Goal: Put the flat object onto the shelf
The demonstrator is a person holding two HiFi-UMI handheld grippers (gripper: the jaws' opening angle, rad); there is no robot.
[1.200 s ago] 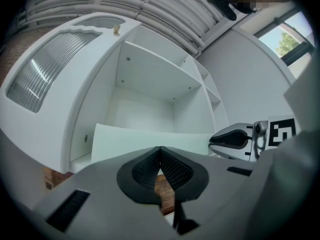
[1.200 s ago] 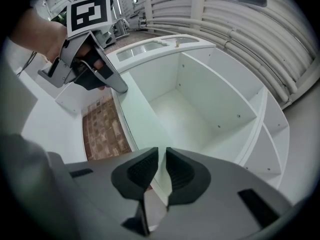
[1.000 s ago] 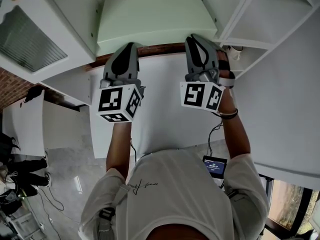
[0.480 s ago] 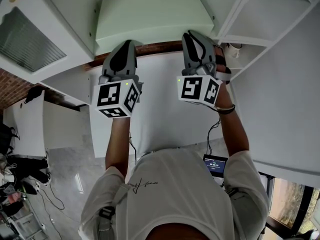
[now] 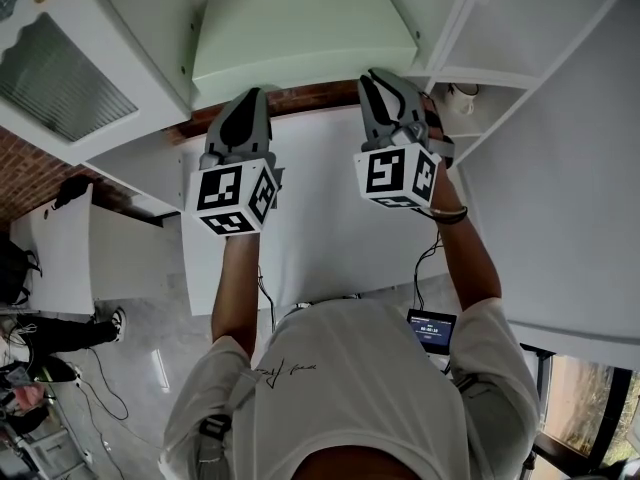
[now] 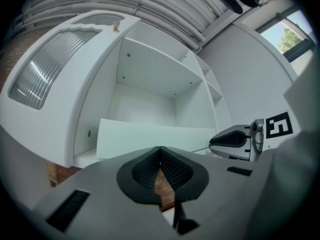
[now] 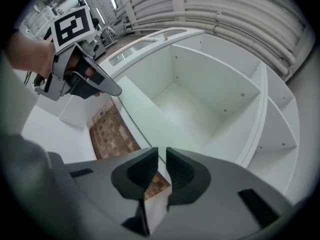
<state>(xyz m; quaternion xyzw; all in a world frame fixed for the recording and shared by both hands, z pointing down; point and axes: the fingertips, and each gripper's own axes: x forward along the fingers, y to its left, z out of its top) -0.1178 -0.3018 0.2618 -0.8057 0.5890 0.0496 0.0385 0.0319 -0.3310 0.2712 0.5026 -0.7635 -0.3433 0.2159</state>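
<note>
The right gripper [image 7: 162, 151] has its jaws drawn in to a thin slit. The near edge of the pale green board [image 5: 300, 33] runs straight into that slit, so it reads as a pinch on the board's near right-hand corner. The left gripper [image 6: 160, 149] has its jaws together at the tips with nothing between them. Those tips sit at the board's near edge toward its left end, though neither view settles whether they touch it. Both grippers point the same way, side by side and well apart. The board lies directly ahead of them, already inside the open compartment of the white shelf [image 6: 145, 101]. In the left gripper view its far side looks raised, so it probably sits at a slant and not flat on the compartment floor. Its long axis runs left to right across the mouth of the compartment, crosswise to the direction the jaws point, and it fills most of that width. A strip of brick [image 5: 300, 98] shows just under the board's near edge, between shelf and grippers. The coming move therefore looks like a straight forward push along the board's short axis. The right gripper holds the edge and the left is placed to steady or nudge the other end so the board goes in square.
</note>
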